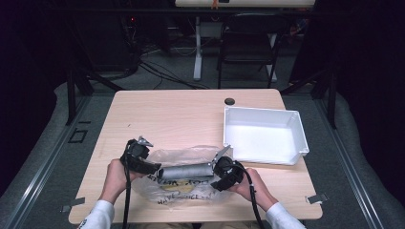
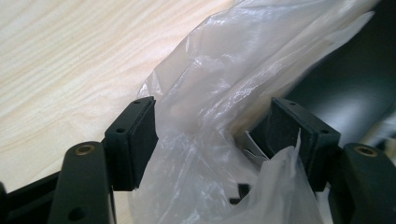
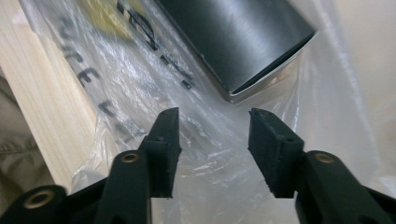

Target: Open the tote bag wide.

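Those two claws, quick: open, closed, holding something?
Left claw: open, plastic bag film between its jaws.
Right claw: open, holding nothing, above the bag.

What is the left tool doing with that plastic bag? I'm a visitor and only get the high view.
Observer: The left tool is open, and a bunched fold of the plastic bag sits between its jaws, not yet pinched.
Operator: And the right one?
Observer: The right tool is open too. Its jaws hang over crinkled bag film, and the flat end of the dark cylinder lies just ahead of them, untouched.
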